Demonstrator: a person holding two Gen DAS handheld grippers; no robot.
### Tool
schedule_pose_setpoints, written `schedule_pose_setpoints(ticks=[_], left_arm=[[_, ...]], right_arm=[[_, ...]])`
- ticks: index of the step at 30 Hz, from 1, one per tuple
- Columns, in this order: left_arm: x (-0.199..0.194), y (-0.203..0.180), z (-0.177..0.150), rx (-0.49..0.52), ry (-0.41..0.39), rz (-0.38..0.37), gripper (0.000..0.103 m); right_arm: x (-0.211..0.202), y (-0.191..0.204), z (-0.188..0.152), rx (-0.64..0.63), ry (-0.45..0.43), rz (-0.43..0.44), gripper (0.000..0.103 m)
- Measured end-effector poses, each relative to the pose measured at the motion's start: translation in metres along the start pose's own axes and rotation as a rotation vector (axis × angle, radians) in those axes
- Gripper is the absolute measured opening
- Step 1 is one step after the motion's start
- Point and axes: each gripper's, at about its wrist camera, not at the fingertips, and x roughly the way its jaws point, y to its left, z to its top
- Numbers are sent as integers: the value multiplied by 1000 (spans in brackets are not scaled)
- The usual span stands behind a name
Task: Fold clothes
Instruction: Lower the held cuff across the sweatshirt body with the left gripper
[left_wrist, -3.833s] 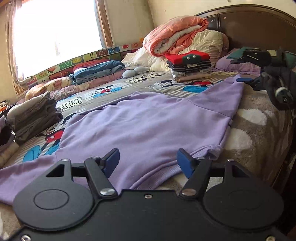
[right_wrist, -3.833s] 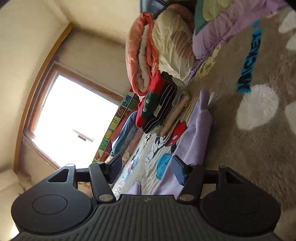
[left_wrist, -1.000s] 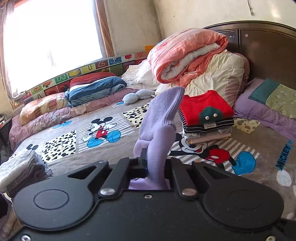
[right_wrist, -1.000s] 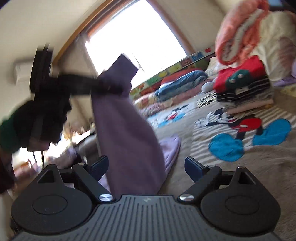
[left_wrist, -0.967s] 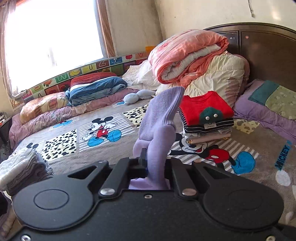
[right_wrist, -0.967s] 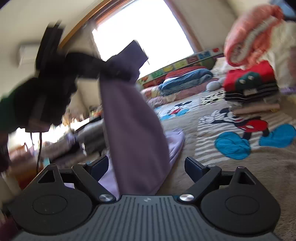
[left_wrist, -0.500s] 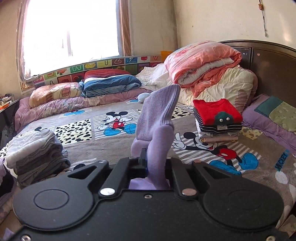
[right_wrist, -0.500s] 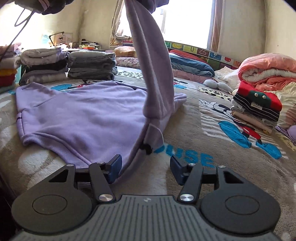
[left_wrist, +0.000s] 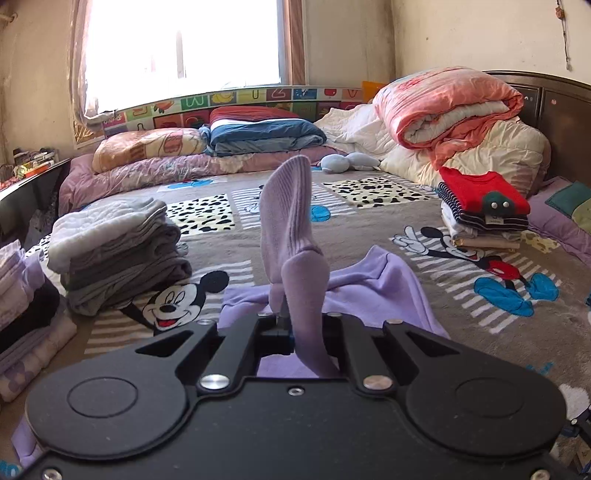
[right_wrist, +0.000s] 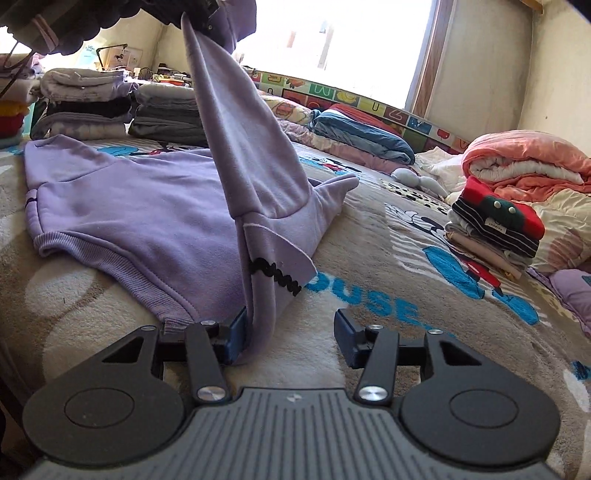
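Sunlit bedroom, with a cartoon-mouse blanket (left_wrist: 369, 236) spread over the bed across both views and a bright window (left_wrist: 177, 40) at the upper left of the left wrist frame.

At the lower centre of the left wrist view, the left gripper (left_wrist: 295, 325) is clenched on the ribbed cuff (left_wrist: 288, 210) of a lilac sweatshirt (right_wrist: 140, 206); the cuff stands upright above the jaws, and more lilac cloth lies on the blanket just beyond. In the right wrist view that same sleeve (right_wrist: 240, 125) hangs taut from the top edge of the frame down to the garment's side.

The right gripper (right_wrist: 290, 338) sits low over the blanket at the lower centre of its frame, jaws spread apart and grasping nothing. The sweatshirt's side fold, with a black zigzag trim (right_wrist: 275, 277), drapes against the inner face of the jaw on the frame's left; the other jaw stands clear of the cloth. The body of the sweatshirt lies flat on the blanket toward the left of the frame, hem nearest the camera.

Farther out, a folded stack topped by a red garment (right_wrist: 498, 218) sits at the right, grey folded piles (left_wrist: 118, 251) at the left, and a rolled orange quilt (left_wrist: 443, 99) rests on pale bedding near the dark headboard (left_wrist: 554, 110).
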Motion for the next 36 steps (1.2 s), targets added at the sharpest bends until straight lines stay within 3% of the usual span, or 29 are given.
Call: schedule_pose_setpoints(ticks=[7,15,20,23,27,30,33,36], left_arm=[[10,37,-42,-101,35,21,5],[11,65,-89,-193,13,36,5],[21,86,-113,-356,-10,18,5],[29,91,-131,-403,-1,12,5],[25,96,-129,-446,-22,10,5],[14,91,-119,-398,-65,-3,5],[23,85,-122,-301,1,35,5],[27,89,-130,-310,54,45,5]], right_arm=[[-3,13,-1,-128,-23,-39,51],[-3,22,-1,-218,-34,-57,52],[-3,33,-2,-295,-51,-63,52],[0,45,-5,-384,-60,-83,52],[-1,51,-4,-450,-65,-92,52],[-4,54,-1,-482,-67,-91,52],[-2,54,0,-479,-53,-84,52],[-2,53,4,-475,-32,-66,52]])
